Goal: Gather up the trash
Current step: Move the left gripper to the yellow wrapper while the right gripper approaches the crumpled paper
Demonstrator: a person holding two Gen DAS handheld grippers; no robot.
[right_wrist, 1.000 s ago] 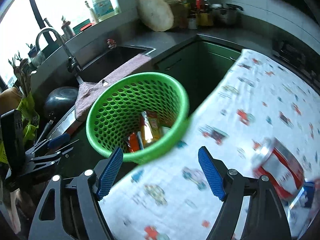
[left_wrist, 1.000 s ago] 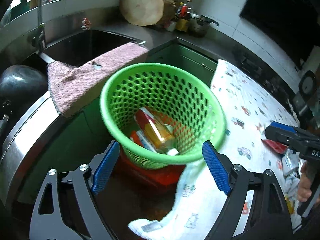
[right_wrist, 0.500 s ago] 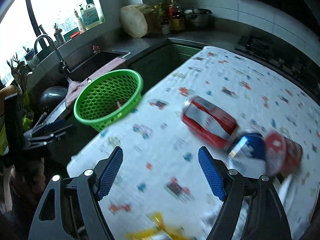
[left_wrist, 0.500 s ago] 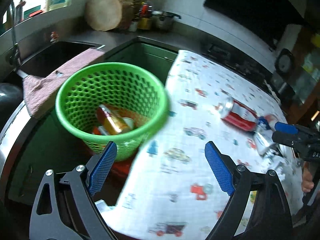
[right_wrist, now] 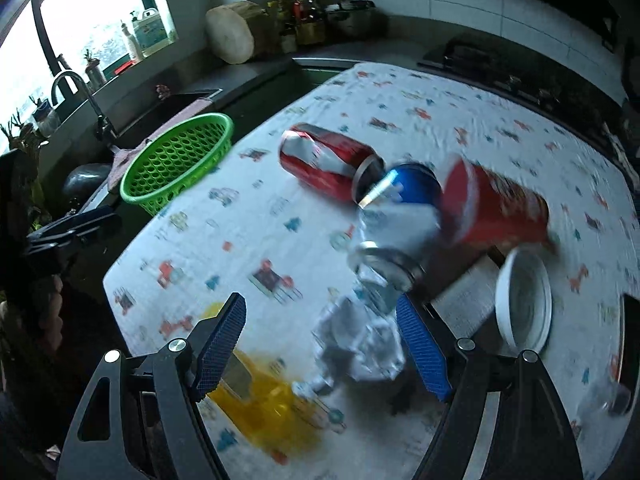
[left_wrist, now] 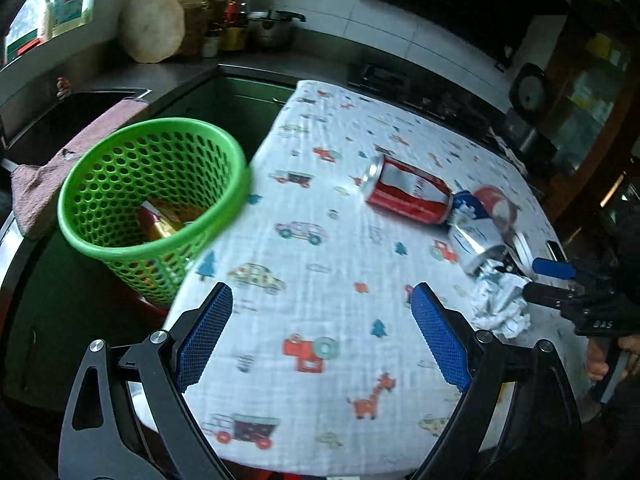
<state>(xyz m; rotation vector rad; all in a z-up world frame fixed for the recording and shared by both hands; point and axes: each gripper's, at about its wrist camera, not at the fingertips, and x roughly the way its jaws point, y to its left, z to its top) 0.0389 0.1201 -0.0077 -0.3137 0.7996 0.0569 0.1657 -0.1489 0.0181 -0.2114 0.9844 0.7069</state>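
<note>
A table draped in a white cloth (left_wrist: 320, 264) printed with cars and animals carries the trash. A dented red can (right_wrist: 328, 162) lies on its side near the cloth's middle; its base touches or nearly touches a blue-and-silver can (right_wrist: 394, 216), also on its side. A red cylindrical tube (right_wrist: 500, 210) lies just beside the blue-and-silver can, on the side away from the basket, with a white round lid (right_wrist: 524, 300) near its open end. A crumpled wad of white paper (right_wrist: 360, 348) sits below the blue-and-silver can, and a yellow wrapper (right_wrist: 264, 396) lies beside it at the near edge; motion blur hides finer detail on both. A green perforated basket (left_wrist: 152, 204) stands off the table's edge, beside a pink towel (left_wrist: 80, 152) hung over the sink rim; packaging is visible inside it. The left gripper (left_wrist: 320, 340) hangs above bare cloth with its jaws spread and nothing between them. The right gripper (right_wrist: 322, 348) has its jaws spread above the paper wad, which shows between the blue pads (right_wrist: 422, 354); contact cannot be confirmed.
</note>
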